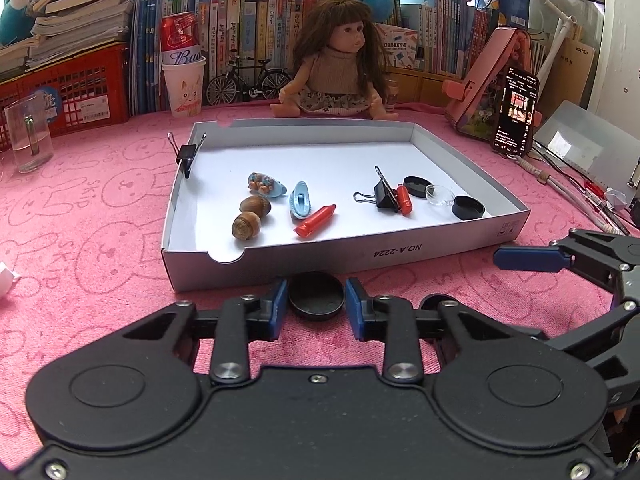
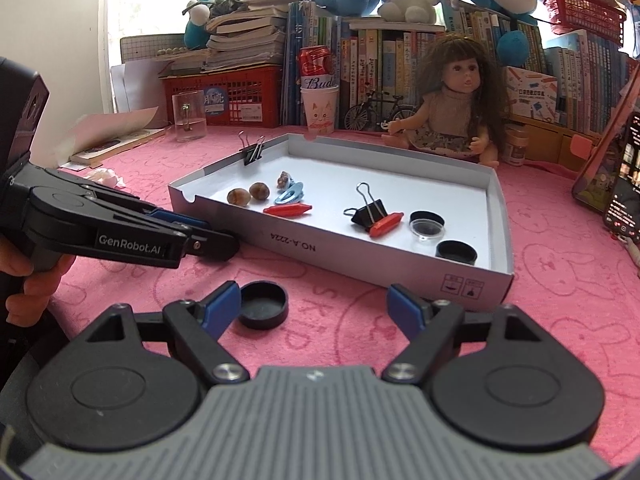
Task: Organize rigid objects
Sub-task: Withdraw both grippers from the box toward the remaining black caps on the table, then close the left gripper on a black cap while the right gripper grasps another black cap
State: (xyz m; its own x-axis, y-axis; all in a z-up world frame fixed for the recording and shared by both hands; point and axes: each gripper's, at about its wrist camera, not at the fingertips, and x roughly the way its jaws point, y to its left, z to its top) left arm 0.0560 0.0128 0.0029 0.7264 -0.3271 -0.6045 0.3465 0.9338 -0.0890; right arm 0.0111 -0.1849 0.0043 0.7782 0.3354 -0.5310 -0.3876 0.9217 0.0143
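Note:
A low white cardboard box lies on the pink cloth and holds two brown nuts, a blue clip, red tubes, a black binder clip, a clear lid and two black caps. In front of the box, my left gripper is shut on a loose black cap, a blue pad against each side. A second black cap lies beside the left finger of my right gripper, which stands wide open. From the right wrist view, the left gripper comes in from the left.
A doll sits behind the box, before rows of books. A glass and a red basket stand at the left; a paper cup with a can stands behind. A phone leans at the right. A binder clip grips the box's left wall.

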